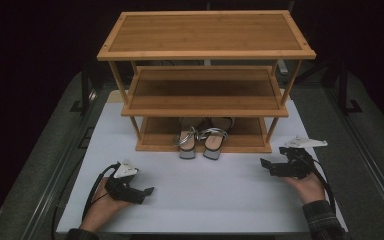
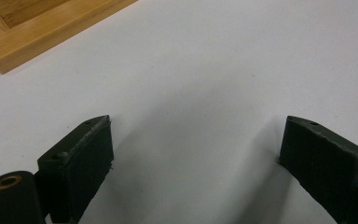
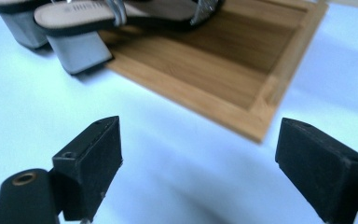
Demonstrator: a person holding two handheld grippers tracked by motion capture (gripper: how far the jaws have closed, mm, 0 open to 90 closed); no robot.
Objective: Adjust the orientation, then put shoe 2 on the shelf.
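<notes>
In the high view, the left gripper [image 1: 149,190] is seen at the lower left of the frame, held low over the white table [image 1: 200,195], its jaws spread apart with nothing between them; in the left gripper view, bare table surface is seen between the two black pads and a corner of the wooden rack [image 2: 37,28] is caught at the upper left. At the centre of the high view, the three-tier rack [image 1: 205,95] is seen standing on the table, and the pair of sandals [image 1: 200,141] is found on its bottom shelf, side by side, the grey block heels overhanging the front edge. At the lower right, the right gripper [image 1: 266,165] is held well apart from the sandals, its jaws wide apart and empty. In the right gripper view, the sandals [image 3: 98,18] are seen at the upper left.
</notes>
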